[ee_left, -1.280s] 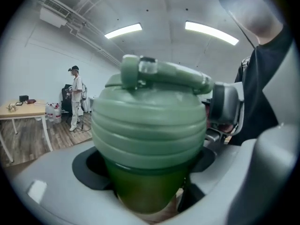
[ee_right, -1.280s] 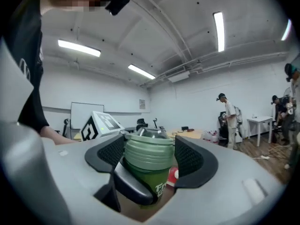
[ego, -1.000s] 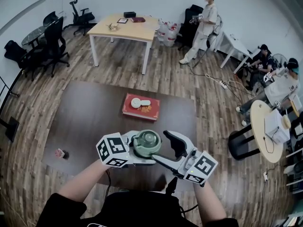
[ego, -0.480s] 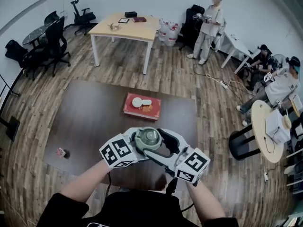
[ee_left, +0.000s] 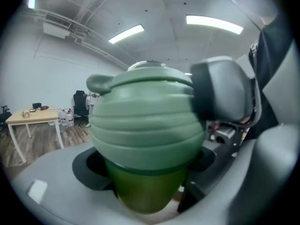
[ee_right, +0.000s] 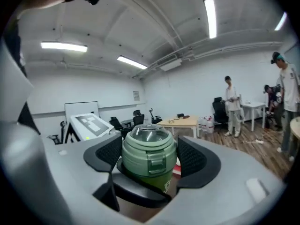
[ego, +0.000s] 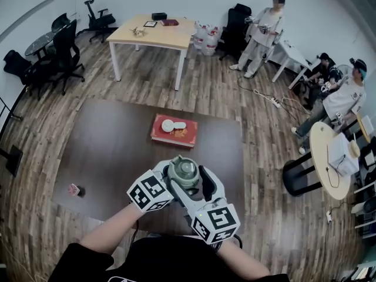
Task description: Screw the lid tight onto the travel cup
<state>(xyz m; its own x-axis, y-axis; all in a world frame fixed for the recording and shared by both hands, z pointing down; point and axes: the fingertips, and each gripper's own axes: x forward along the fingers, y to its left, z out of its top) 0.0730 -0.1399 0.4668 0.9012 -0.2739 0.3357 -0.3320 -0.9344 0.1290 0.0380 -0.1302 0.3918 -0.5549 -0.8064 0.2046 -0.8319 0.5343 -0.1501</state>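
A green travel cup with a pale green lid and a clear dome top is held upright above the near part of a dark brown table. My left gripper comes in from the left and is shut on the cup's darker green body, below the lid. My right gripper reaches in from the near side. Its two black pads flank the lid closely on both sides. I cannot see them pressing on it.
A red box with a white object on top lies mid-table beyond the cup. A small red item sits near the table's left edge. A light wooden table, office chairs and several people stand farther back and right.
My right gripper swung from the cup's right side round to its near side, and its jaws now flank the lid. Both hands sank slightly. A person at the back walked right.
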